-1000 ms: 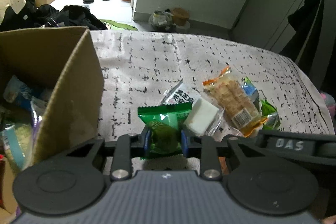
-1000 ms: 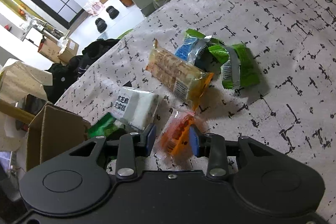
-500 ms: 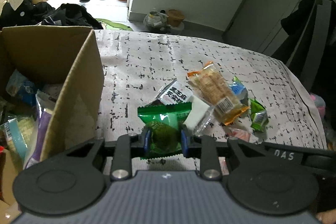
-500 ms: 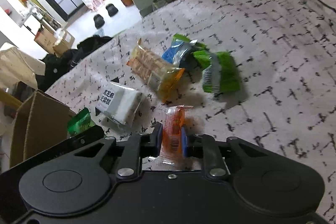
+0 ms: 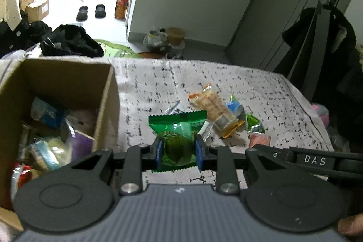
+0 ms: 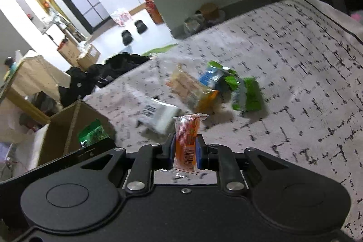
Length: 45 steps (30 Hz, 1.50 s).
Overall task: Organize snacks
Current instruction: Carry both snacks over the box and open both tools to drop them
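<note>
Box [image 5: 56, 83] at left of frame is already partly filled with snacks. Green pack [image 5: 178, 135] is clamped in left gripper [image 5: 178, 152] jaws; orange sachet [image 6: 187, 140] is pinched in right gripper [image 6: 186, 151] jaws. Both are clear of the cloth. Four packs [image 6: 192, 92] at centre frame are left to be boxed.

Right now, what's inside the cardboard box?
The cardboard box holds a jumble of snack packets: a light blue one, a purple one, a red one. Blur hides labels; the lower layers and floor are covered.
</note>
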Each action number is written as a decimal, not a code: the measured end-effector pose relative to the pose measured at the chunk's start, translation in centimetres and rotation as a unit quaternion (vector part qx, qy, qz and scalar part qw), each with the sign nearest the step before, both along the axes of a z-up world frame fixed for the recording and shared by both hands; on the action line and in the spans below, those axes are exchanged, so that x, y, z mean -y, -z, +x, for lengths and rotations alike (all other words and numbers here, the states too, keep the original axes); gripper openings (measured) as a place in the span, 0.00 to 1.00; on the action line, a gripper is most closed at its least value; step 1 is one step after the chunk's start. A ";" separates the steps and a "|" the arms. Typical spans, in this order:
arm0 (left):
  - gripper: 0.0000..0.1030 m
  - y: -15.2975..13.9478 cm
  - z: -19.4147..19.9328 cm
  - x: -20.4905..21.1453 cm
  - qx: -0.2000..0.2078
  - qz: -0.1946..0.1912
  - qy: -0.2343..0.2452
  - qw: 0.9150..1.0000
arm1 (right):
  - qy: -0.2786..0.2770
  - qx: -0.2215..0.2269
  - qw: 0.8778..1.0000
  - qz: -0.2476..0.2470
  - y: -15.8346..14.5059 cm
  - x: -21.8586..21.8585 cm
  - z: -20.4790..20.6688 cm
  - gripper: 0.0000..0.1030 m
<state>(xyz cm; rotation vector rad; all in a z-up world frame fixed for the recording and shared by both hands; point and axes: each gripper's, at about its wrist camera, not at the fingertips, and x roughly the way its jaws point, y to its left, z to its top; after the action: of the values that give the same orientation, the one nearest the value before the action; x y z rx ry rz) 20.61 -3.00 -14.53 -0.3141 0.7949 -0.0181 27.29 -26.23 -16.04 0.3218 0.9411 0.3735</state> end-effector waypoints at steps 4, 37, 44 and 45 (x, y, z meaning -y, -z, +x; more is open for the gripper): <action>0.26 -1.2 -0.9 -1.0 0.013 -0.002 -0.010 1.000 | -0.019 0.018 1.000 0.001 -1.1 -1.3 -0.7 0.17; 0.26 -3.2 -7.8 -11.2 0.016 -0.021 -0.134 0.991 | -0.109 0.037 0.991 0.064 -4.3 -10.0 -3.2 0.17; 0.27 -2.1 -8.9 -13.1 -0.005 -0.037 -0.169 0.985 | -0.125 0.033 0.989 0.069 -4.3 -11.5 -3.6 0.17; 0.28 -2.0 -9.0 -13.3 -0.006 -0.038 -0.175 0.984 | -0.127 0.033 0.989 0.070 -4.3 -11.8 -3.6 0.17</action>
<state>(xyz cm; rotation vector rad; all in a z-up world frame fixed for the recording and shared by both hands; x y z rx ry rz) 11.58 10.27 -12.49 -0.5225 0.7440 0.2845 23.66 -14.46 -11.71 0.3164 0.8957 0.6834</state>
